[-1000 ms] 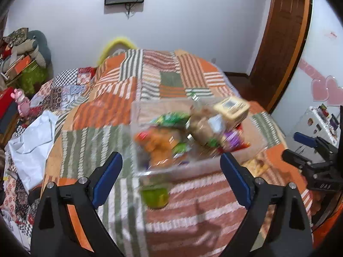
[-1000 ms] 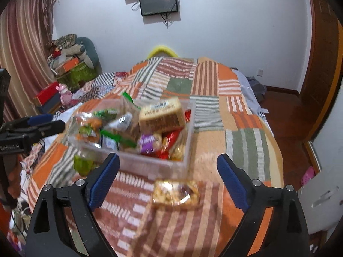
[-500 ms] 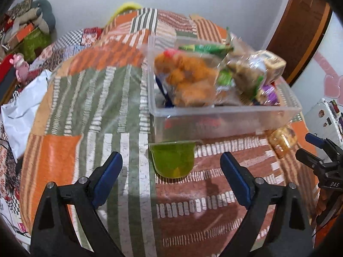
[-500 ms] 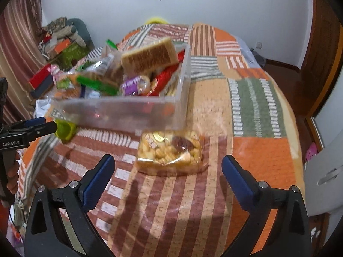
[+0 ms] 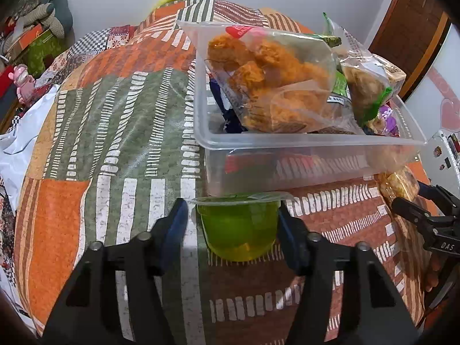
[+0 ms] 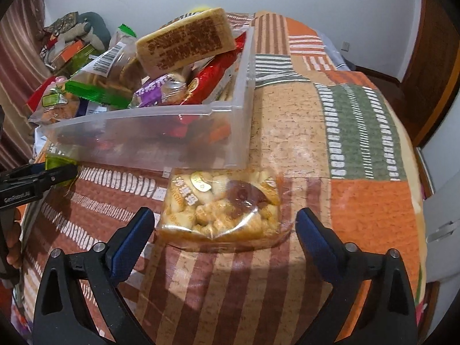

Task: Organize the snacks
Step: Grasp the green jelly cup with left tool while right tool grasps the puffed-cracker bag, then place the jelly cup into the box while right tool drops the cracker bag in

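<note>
A green jelly cup [image 5: 238, 230] stands on the quilt just in front of a clear plastic bin [image 5: 287, 143] heaped with snack packs. My left gripper [image 5: 231, 212] has the cup between its blue pads; its jaws are closing, and the pads meet the cup's sides. In the right wrist view a clear bag of small biscuits [image 6: 221, 210] lies flat against the bin's [image 6: 143, 115] near corner. My right gripper [image 6: 224, 218] straddles the bag. Its jaws are closing, and both pads stand off the bag's edges. An orange fried-snack bag [image 5: 276, 80] and a tan cake pack [image 6: 184, 43] top the heap.
The patchwork quilt [image 5: 115, 120] covers a bed whose edges fall away on both sides. White cloth [image 5: 17, 132] and piled clutter [image 5: 34, 37] lie to the left, a wooden door [image 5: 408, 37] and a white cabinet [image 6: 442, 215] to the right. A hand [image 6: 11, 244] holds the left gripper.
Both grippers have come down toward the quilt. The left jaws have narrowed from wide apart to the cup's sides. The biscuit bag now lies between the right fingers.
</note>
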{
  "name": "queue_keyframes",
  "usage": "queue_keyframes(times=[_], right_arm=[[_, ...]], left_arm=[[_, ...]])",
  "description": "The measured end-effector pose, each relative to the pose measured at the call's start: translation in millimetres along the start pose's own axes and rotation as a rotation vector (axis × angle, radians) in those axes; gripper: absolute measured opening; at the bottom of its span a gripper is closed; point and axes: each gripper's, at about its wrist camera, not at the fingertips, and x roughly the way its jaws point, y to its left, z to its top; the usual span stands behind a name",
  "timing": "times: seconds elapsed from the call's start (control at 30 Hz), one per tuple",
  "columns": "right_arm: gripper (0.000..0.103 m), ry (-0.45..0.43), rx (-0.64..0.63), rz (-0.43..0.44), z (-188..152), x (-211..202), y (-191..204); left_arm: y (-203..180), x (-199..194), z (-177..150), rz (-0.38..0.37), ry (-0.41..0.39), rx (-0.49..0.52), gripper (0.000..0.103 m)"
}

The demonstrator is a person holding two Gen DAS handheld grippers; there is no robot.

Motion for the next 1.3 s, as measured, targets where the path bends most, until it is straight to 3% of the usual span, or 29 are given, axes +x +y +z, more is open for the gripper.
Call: queue_keyframes(times=[0.07, 0.13, 0.4, 0.73, 1.03, 1.3], right_arm=[[0.078, 0.008, -0.002, 0.012, -0.7, -0.3, 0.4], [0.075, 0.003, 0.004, 0.011, -1.8, -2.0, -0.1], [0.073, -0.029, 0.004, 0.021, -6.2, -17.5, 3.3], [0.073, -0.111, -0.017, 0.037, -6.7, -57.7, 12.6], [0.073, -0.197, -0.021, 0.056, 13.8, -76.7, 16.7], [0.073, -0.242, -0.030, 0.067, 39.7, -72.2, 22.4]], left_arm=[[-2.0, 0.1, -0.1, -0.008, -0.001, 0.006, 0.047], [-5.9, -1.8, -2.6, 0.002, -0.004, 0.016, 0.047], [-13.2, -21.5, -15.0, -0.020, -0.008, 0.032, 0.046], [-29.8, -75.8, -20.8, -0.058, -0.098, 0.067, 0.046], [-53.3, -113.4, 7.6, -0.114, -0.204, 0.093, 0.046], [-69.7, -111.2, 40.6, -0.138, -0.243, 0.100, 0.046]])
